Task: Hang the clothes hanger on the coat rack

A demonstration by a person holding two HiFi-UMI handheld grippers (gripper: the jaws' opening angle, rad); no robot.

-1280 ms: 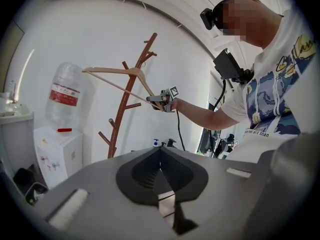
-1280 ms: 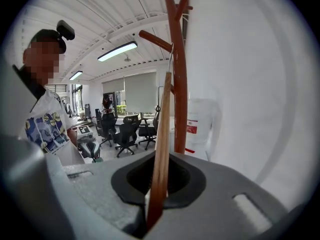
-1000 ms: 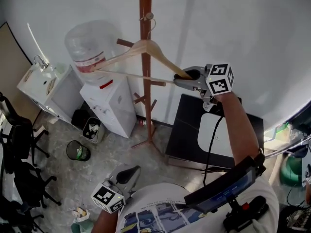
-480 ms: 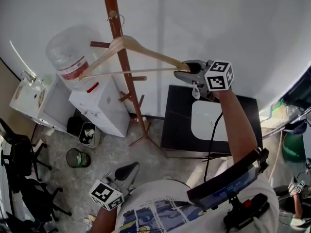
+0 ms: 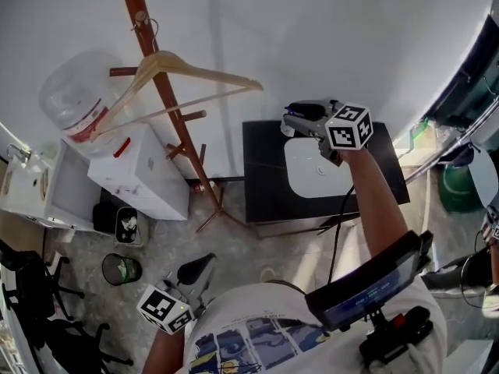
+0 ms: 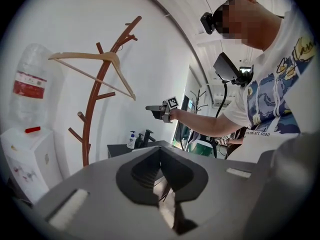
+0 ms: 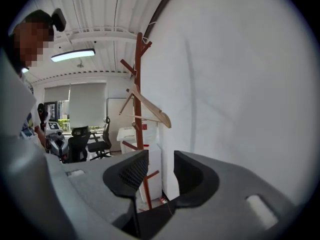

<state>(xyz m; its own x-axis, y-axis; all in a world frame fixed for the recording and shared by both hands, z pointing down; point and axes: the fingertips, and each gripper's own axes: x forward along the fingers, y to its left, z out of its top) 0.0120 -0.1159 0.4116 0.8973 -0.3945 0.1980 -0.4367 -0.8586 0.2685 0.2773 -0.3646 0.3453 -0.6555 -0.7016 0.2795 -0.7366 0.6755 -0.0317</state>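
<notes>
A wooden clothes hanger [image 5: 183, 75] hangs by its metal hook on the brown coat rack [image 5: 160, 92] by the white wall. My right gripper [image 5: 296, 119] is held out to the right of the hanger's near end, apart from it, open and empty. In the right gripper view the hanger [image 7: 150, 109] and rack [image 7: 139, 94] lie beyond the parted jaws [image 7: 160, 171]. My left gripper [image 5: 199, 269] stays low by my body, shut and empty. From the left gripper view [image 6: 160, 171] the hanger [image 6: 95, 66] sits on an upper peg, with the right gripper [image 6: 150, 107] beside it.
A white water dispenser [image 5: 144, 174] with a big bottle [image 5: 70, 104] stands left of the rack. A black table [image 5: 265, 178] with a white device [image 5: 320, 166] is under my right arm. A waste bin [image 5: 121, 269] and office chairs [image 5: 31, 310] are on the floor at left.
My right gripper opened, let go of the hanger's end and drew away to the right and down. The hanger stays hooked on the rack. The left gripper kept its place.
</notes>
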